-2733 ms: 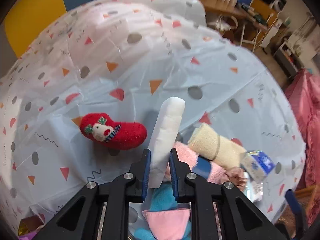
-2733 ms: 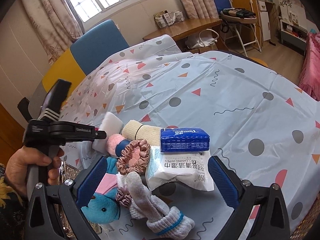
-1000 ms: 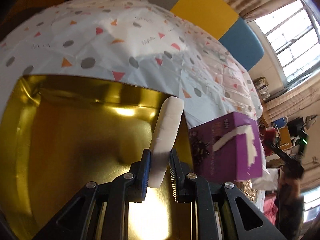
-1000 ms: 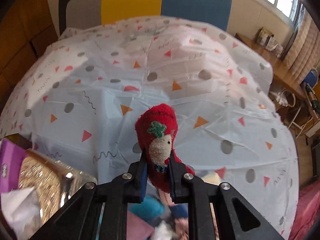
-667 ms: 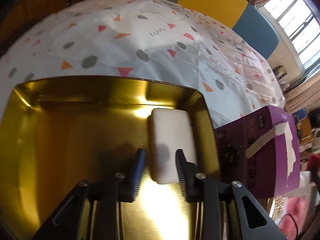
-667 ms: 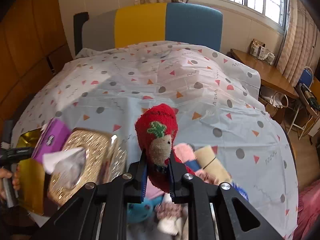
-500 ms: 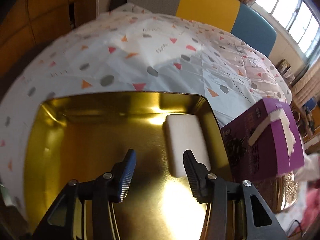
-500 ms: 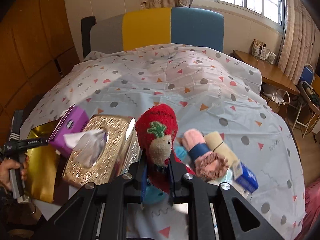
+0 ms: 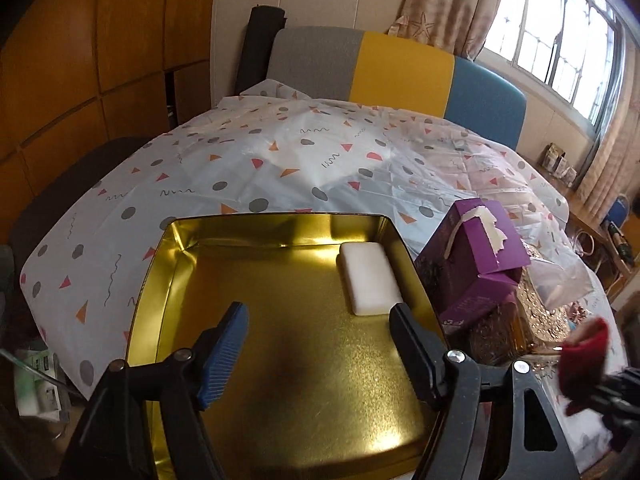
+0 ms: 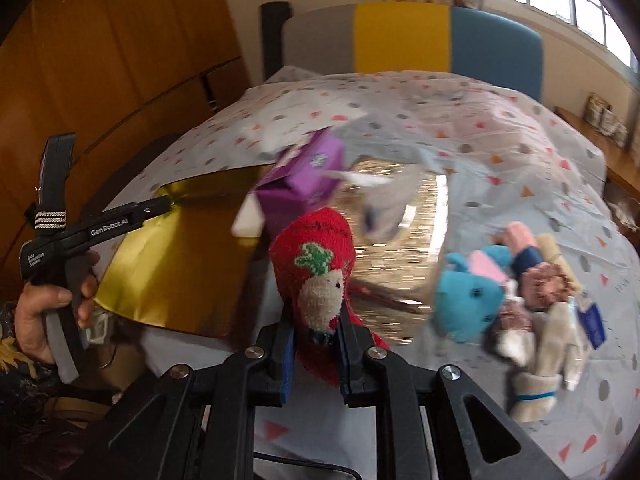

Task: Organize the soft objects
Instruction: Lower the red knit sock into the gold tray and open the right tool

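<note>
Soft white pad point(image 9: 370, 282) already lies in the gold tin point(image 9: 172, 264), the left gripper point(image 9: 318, 346) has just been opening its empty jaws, the right gripper point(image 10: 314, 354) pinches the red sock point(image 10: 316, 276), and other soft toys point(image 10: 472, 300) wait on the counter point(image 10: 520, 152).

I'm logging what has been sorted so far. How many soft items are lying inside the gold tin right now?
1. The white sponge lies flat in the gold tin, near its far right corner beside the purple tissue box. The tin's near edge is hidden behind the left gripper.
</note>
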Motion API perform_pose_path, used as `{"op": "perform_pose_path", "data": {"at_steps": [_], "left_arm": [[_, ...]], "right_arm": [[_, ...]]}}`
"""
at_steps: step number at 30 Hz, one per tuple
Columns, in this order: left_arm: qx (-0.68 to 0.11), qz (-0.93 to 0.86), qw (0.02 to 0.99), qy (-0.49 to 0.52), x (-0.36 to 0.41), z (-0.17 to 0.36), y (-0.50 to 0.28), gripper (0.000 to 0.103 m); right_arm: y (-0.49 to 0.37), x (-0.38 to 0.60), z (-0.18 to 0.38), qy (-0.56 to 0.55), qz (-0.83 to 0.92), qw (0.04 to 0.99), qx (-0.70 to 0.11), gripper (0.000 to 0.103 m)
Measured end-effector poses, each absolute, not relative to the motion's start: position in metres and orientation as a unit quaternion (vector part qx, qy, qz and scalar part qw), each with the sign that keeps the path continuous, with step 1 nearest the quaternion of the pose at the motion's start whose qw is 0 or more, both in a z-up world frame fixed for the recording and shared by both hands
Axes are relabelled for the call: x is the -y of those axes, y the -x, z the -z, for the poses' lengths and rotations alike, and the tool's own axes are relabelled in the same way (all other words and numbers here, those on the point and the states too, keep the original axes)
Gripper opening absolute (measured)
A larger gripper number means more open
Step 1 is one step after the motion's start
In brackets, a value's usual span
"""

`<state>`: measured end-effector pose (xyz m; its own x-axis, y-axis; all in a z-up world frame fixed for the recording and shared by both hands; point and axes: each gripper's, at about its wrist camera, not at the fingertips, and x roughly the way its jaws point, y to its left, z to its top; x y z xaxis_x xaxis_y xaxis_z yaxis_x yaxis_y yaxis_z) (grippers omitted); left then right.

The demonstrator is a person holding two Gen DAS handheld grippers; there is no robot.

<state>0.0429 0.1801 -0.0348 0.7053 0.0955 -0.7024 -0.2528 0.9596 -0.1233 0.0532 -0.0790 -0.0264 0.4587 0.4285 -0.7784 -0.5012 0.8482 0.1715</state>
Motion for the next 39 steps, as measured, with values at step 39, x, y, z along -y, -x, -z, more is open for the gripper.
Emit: {"op": "perform_pose_path", "data": {"at_steps": [39], "left_arm": [[-0.38, -0.122, 0.909, 0.12, -0.202, 0.055, -0.012, 0.076]], "right_arm": [[-0.113, -0.065, 0.098, 0.083, -0.247, 0.826, -0.5, 0.038]]}}
